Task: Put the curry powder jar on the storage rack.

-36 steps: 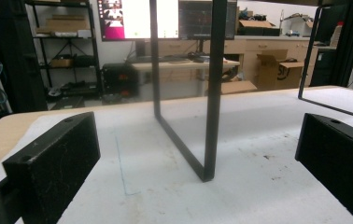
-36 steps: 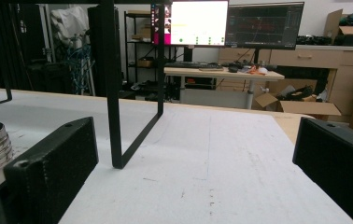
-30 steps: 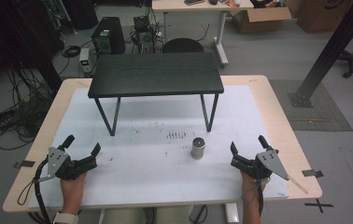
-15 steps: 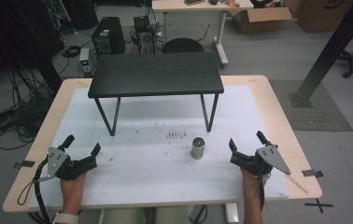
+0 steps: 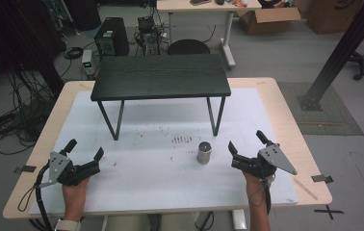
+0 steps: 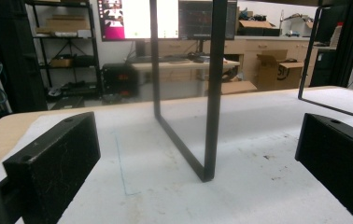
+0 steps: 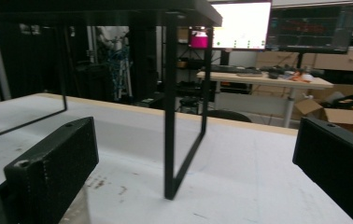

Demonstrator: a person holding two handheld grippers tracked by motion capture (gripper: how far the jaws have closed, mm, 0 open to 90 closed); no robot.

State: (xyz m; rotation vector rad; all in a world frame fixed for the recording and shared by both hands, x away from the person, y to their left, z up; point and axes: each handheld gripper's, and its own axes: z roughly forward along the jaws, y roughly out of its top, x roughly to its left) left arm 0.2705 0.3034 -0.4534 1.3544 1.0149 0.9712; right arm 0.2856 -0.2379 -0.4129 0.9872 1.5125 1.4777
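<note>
The fingers of both grippers are spread wide and nothing is held between them. The right gripper [image 5: 248, 149] is seen near the table's front right corner, the left gripper [image 5: 84, 151] near its front left corner, each resting low over the white mat [image 5: 161, 163]. The small grey canister [image 5: 204, 152] stands upright on the mat just beside the right gripper, on its inner side, well apart from the left one and in front of the black stand [image 5: 161, 77].

A tip-over is judged the main risk: the canister is narrow and upright, so a finger brushing its side during the approach could knock it over and let it roll. The stand's right leg [image 5: 216, 115] (close behind the canister) could also be struck if the reach overshoots.

In the right gripper view, a grey patch at the bottom edge may be the canister; this cannot be confirmed. What the canister is made of and whether it is capped cannot be made out.
</note>
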